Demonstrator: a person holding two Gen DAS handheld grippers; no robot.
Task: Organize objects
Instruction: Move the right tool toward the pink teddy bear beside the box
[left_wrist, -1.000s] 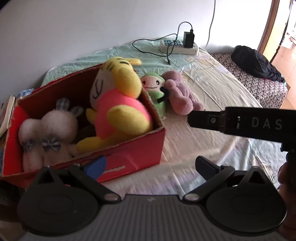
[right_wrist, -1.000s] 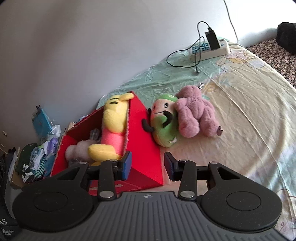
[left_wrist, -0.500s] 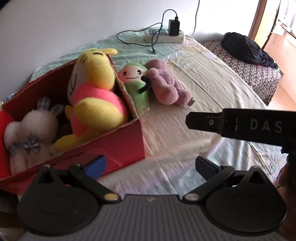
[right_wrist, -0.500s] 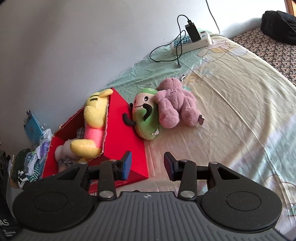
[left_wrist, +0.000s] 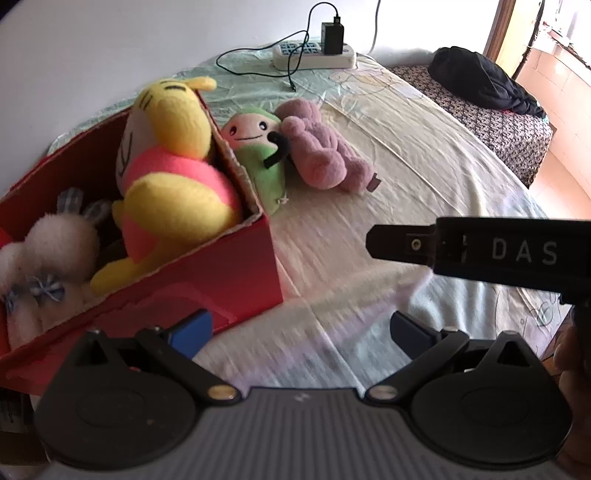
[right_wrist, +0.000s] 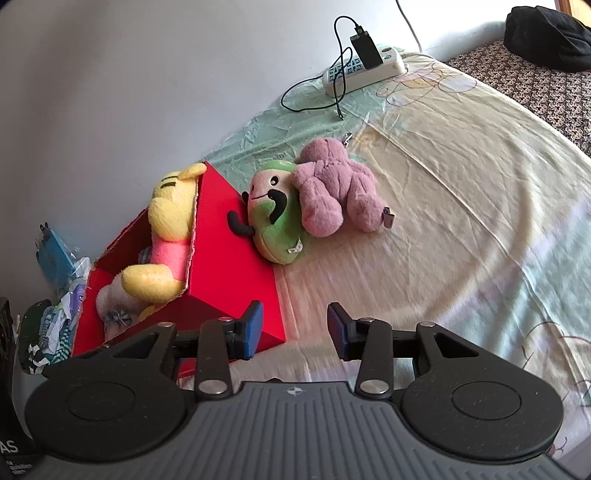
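A red cardboard box (left_wrist: 229, 280) (right_wrist: 236, 258) sits on the bed and holds a yellow and pink plush (left_wrist: 173, 173) (right_wrist: 170, 206) and a white fluffy plush (left_wrist: 48, 254). Against the box's right outer wall leans a green and pink plush (left_wrist: 258, 158) (right_wrist: 273, 218), and a purple plush (left_wrist: 321, 155) (right_wrist: 332, 188) lies beside it on the sheet. My left gripper (left_wrist: 301, 328) is open and empty, hovering near the box's front corner. My right gripper (right_wrist: 295, 326) is open and empty, short of the green plush; its body (left_wrist: 480, 254) crosses the left wrist view.
A white power strip (left_wrist: 314, 59) (right_wrist: 365, 70) with a black charger and cable lies at the bed's far edge by the wall. A black garment (left_wrist: 484, 81) rests on a patterned cover at right. Clutter (right_wrist: 48, 306) sits left of the box.
Both views have shifted: the box and plush toys slid leftward in the left view, and the right gripper has pulled back a little. Both grippers stay open.
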